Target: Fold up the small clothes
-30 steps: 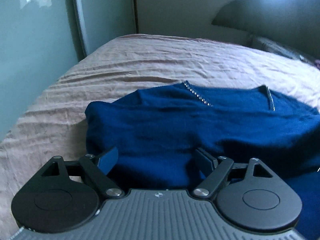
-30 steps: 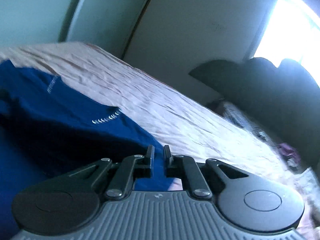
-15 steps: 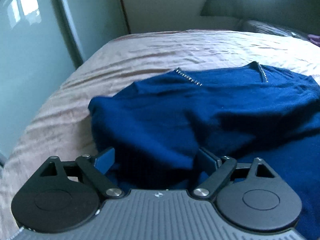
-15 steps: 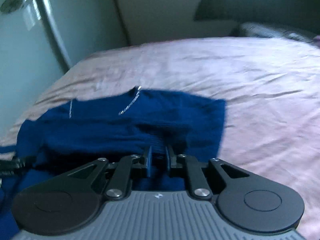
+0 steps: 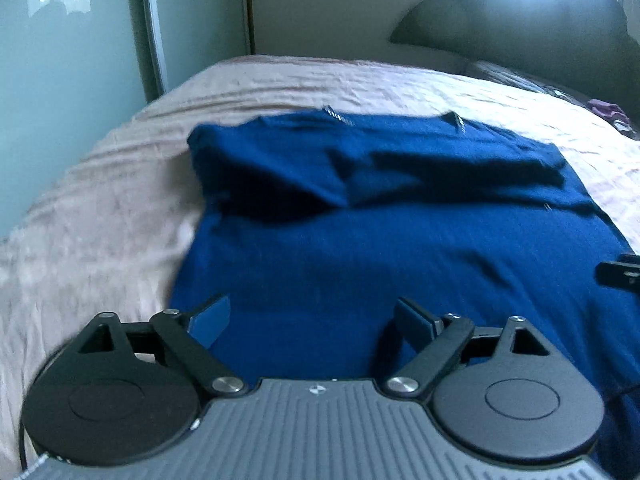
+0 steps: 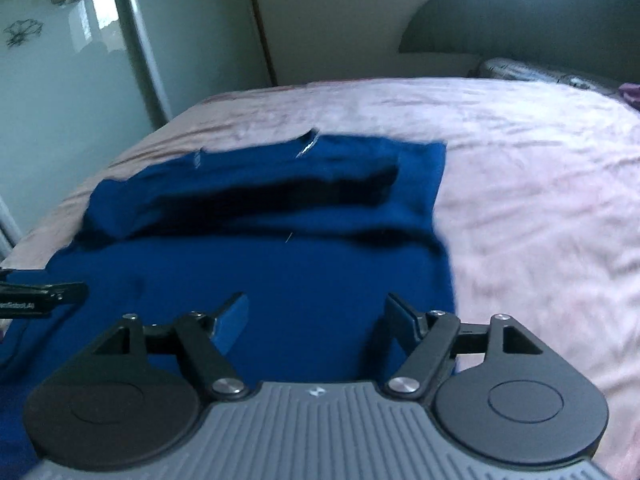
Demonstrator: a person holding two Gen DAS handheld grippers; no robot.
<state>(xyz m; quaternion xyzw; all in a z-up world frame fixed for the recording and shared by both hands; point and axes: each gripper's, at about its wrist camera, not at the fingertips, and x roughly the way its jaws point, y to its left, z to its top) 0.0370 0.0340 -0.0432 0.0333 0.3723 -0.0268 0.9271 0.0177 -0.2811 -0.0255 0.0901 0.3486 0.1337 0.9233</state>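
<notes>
A dark blue sweater (image 5: 380,240) lies flat on the bed, its silver-trimmed neckline at the far side and a folded band of sleeve cloth across the chest (image 6: 280,196). My left gripper (image 5: 312,320) hovers open over the sweater's near left part, with nothing between its fingers. Over the near right part, beside the sweater's right edge, my right gripper (image 6: 318,320) has its jaws opening and no cloth pinched between them. A finger of the right gripper (image 5: 618,274) shows at the left wrist view's right edge. Part of the left gripper (image 6: 40,296) shows at the right wrist view's left edge.
The pinkish wrinkled bedsheet (image 6: 520,200) spreads right of and beyond the sweater. Glossy wardrobe doors (image 5: 80,60) stand close along the bed's left side. A dark headboard (image 5: 520,20) and some clutter (image 5: 608,110) sit at the far right.
The right gripper's jaws, shut on blue cloth before, have spread and let it go. It rolled level, and both grippers drew back toward the sweater's near part.
</notes>
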